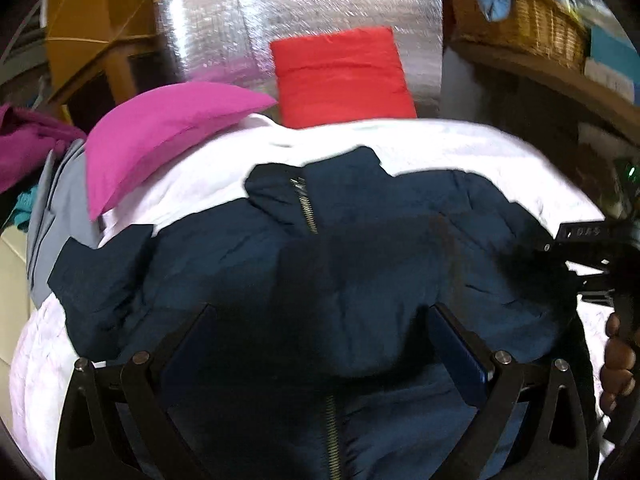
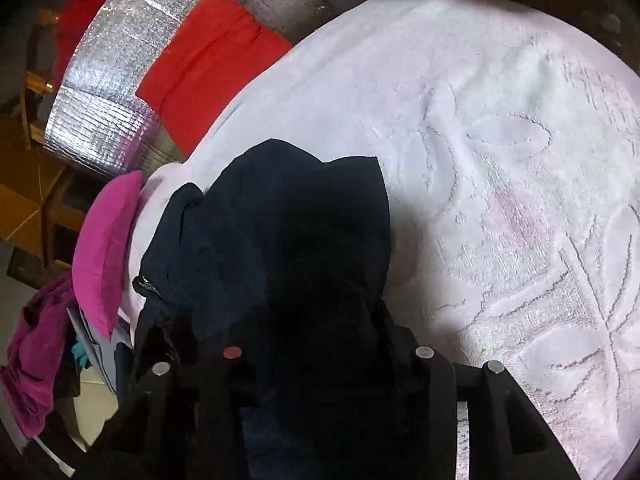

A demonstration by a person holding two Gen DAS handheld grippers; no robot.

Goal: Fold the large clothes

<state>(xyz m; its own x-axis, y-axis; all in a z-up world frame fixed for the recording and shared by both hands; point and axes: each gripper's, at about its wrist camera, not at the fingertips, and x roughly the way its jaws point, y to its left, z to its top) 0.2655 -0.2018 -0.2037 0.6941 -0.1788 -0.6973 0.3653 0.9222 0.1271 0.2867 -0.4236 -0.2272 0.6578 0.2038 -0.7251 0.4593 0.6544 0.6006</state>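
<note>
Pale pink towelling bedspread (image 2: 500, 160) with raised flower and leaf patterns, spread over a bed; silver foil sheet (image 1: 240, 20) standing behind it. Magenta pillow (image 1: 160, 132) and red folded cloth (image 1: 340, 80) at the far edge, wicker basket (image 1: 528, 28) on a shelf at upper right in the left wrist view. Purple garment (image 2: 36, 344) heaped off the bed's left side.

Navy zip jacket (image 1: 280, 264) lying on the bedspread, collar toward the pillows, brass zipper (image 1: 306, 208) running down its middle, one sleeve flopped toward the left edge.

Left gripper (image 1: 320, 344) low over the jacket's lower front, jaws wide, blue pads well apart, fabric bulging between them but not pinched. Right gripper (image 2: 308, 356) at the jacket's other side, a bunched fold of navy fabric rising between its jaws; pads hidden by dark cloth, so grip cannot be told. Bare fingers (image 1: 618, 360) wrapped round the right gripper's handle at the left view's edge.
</note>
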